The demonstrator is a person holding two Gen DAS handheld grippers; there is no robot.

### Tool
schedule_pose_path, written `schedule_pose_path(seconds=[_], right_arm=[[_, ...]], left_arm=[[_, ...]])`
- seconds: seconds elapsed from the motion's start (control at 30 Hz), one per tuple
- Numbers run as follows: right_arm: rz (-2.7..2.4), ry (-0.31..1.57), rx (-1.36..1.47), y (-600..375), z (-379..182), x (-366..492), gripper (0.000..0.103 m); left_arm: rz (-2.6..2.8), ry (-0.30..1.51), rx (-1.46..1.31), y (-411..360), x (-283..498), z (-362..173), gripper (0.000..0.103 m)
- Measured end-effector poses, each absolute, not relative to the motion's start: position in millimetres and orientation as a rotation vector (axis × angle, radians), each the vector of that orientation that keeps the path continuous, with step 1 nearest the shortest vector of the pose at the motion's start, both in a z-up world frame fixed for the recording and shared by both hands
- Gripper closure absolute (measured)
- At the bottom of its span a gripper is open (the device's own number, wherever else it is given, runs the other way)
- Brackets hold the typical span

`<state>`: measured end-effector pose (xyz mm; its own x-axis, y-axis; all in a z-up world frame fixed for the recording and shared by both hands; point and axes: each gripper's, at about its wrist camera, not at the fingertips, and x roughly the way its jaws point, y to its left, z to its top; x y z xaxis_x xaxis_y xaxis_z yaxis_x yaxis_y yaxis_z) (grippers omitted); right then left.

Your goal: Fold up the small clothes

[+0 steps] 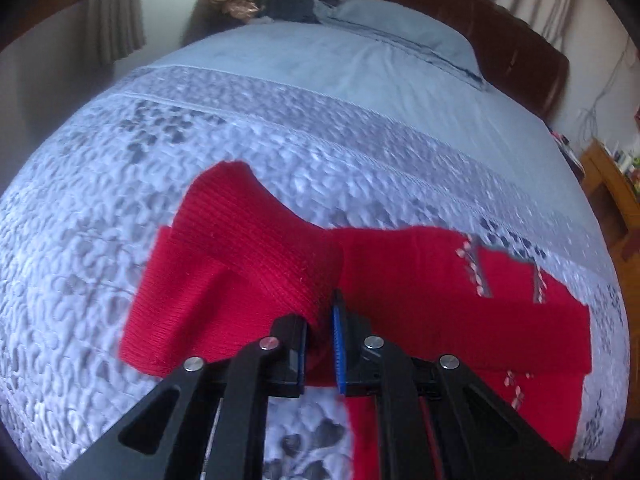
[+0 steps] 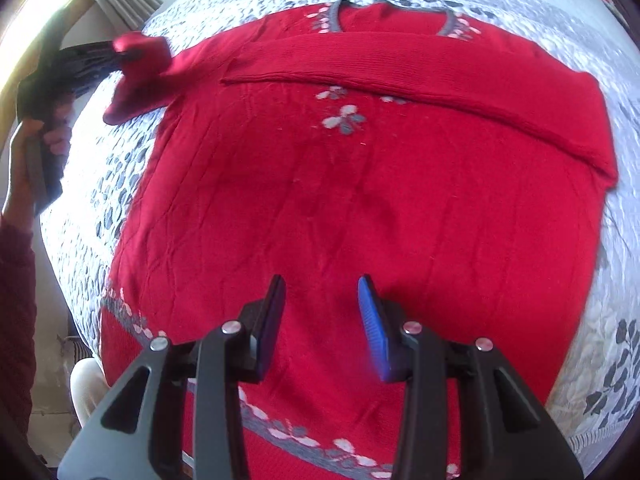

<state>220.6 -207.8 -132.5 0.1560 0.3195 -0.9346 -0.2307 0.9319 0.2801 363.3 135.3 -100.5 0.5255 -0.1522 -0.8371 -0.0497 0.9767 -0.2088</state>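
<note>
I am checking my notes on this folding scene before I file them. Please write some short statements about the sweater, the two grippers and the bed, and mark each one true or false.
1. The left gripper is shut on a sleeve of the red sweater. True.
2. The right gripper holds the sweater's hem. False: its jaws stand apart above the sweater's body, with no cloth between them.
3. One sleeve already lies folded across the sweater's chest. True.
4. The sweater lies on a bare wooden table. False: it lies on a bed with a grey patterned bedspread.
5. The sweater's neckline is at the far end in the right wrist view. True.
</note>
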Motion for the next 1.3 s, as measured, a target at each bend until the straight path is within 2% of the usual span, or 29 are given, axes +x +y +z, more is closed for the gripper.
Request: schedule_pose_path(seconds=[0.1, 0.13, 0.17, 0.27, 0.3, 0.5, 0.67, 0.97, 1.07, 1.13, 1.17, 1.3], right_arm=[[0.375, 1.362, 0.102, -221, -134, 222, 0.064], [0.373, 1.361, 0.111, -225, -134, 222, 0.064], [0.37, 1.361, 0.116, -228, -134, 221, 0.064], [0.366, 1.357, 0.125, -234, -135, 222, 0.063], [0.368, 1.357, 0.129, -234, -136, 223, 0.063], [0.416, 1.353, 0.11, -203, -127, 254, 0.063], [0.484, 1.335, 0.135, -165, -114, 303, 0.063], [0.498, 1.429, 0.335, -122, -162, 372, 0.064], [0.55, 1.43, 0.442, -117, -170, 381, 0.069], [0.569, 1.442, 0.457, -109, -175, 387, 0.083], [0.595, 1.45, 0.469, -105, -177, 390, 0.101], [0.638, 1.408, 0.475, -109, -157, 398, 0.101]], left_arm=[[-0.207, 1.098, -0.177, 89, 356, -116, 0.085], [-0.253, 1.106, -0.168, 79, 351, -120, 0.074], [-0.301, 1.106, -0.161, 69, 342, -120, 0.059], [-0.321, 1.075, -0.138, 64, 315, -110, 0.042], [-0.31, 1.066, -0.147, 69, 309, -107, 0.04], [-0.063, 1.045, -0.227, 135, 299, -103, 0.039], [0.042, 1.067, -0.206, 154, 315, -117, 0.038], [0.043, 1.138, -0.251, 167, 336, -139, 0.039], [0.048, 1.141, -0.271, 168, 333, -139, 0.039], [0.042, 1.14, -0.3, 171, 333, -138, 0.038], [0.048, 1.137, -0.298, 171, 333, -138, 0.038], [0.063, 1.121, -0.316, 175, 331, -134, 0.038]])
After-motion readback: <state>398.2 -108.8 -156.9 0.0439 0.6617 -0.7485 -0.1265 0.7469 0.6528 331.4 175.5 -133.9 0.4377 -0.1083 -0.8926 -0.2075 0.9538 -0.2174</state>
